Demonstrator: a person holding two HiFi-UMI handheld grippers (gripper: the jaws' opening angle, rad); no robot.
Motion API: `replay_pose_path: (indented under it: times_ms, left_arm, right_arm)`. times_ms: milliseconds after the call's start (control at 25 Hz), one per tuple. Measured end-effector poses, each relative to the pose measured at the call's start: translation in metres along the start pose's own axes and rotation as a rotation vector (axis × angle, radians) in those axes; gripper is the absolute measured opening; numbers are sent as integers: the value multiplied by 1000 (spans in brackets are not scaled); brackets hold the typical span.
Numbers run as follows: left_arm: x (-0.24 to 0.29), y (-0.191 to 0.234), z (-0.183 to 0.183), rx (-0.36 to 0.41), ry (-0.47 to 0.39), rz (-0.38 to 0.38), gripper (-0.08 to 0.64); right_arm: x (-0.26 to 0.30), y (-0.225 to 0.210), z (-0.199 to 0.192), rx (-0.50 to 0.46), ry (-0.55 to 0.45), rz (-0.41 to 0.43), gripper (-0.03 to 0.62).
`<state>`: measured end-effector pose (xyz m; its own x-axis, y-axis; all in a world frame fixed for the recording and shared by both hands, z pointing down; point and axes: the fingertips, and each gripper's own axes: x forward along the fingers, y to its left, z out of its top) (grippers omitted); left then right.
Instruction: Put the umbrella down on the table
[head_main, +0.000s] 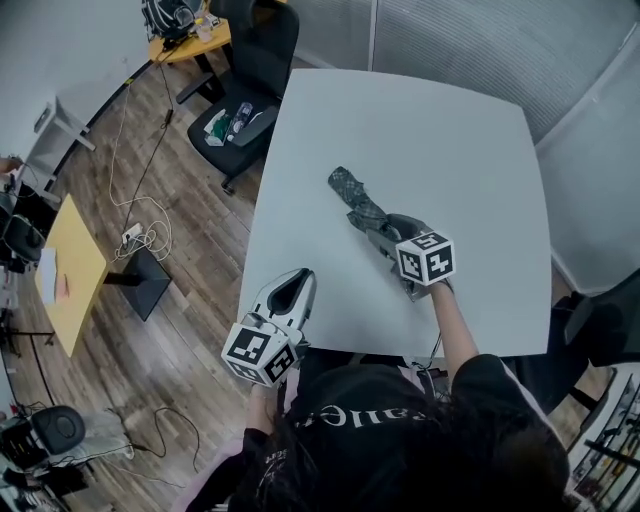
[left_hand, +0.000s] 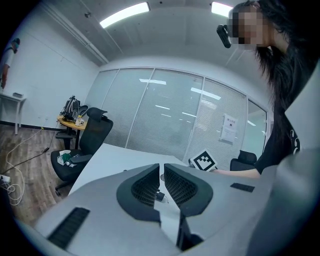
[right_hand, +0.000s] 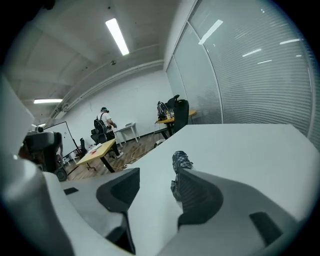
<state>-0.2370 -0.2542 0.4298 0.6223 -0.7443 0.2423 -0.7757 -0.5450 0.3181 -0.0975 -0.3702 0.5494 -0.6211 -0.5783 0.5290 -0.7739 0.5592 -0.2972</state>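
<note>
The umbrella (head_main: 355, 198) lies on the table (head_main: 450, 150) just past the right gripper (head_main: 385, 232), whose wide jaws hold nothing, so next it likely just backs away; the left gripper (head_main: 298, 280) is closed, empty

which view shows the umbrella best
The head view: most of the folded umbrella shows, lying on the table. The right gripper view shows only its plaid end, the rest behind one jaw of the open right tongs. The left gripper view shows nothing clear of it.
</note>
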Motion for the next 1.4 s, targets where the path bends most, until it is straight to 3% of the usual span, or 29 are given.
replay_pose_path:
  times_ms: [400, 840, 1400]
  left_arm:
    - [13, -59, -13, 20, 11, -44, 44]
    - [21, -132, -35, 45, 25, -95, 44]
    - [18, -201, -72, 63, 54, -124, 44]
  right_arm:
    - [-103, 14, -25, 95, -114, -19, 204]
    - [-194, 15, -59, 128, -196, -62, 90]
    - [-257, 29, -94, 149, -245, 6, 32]
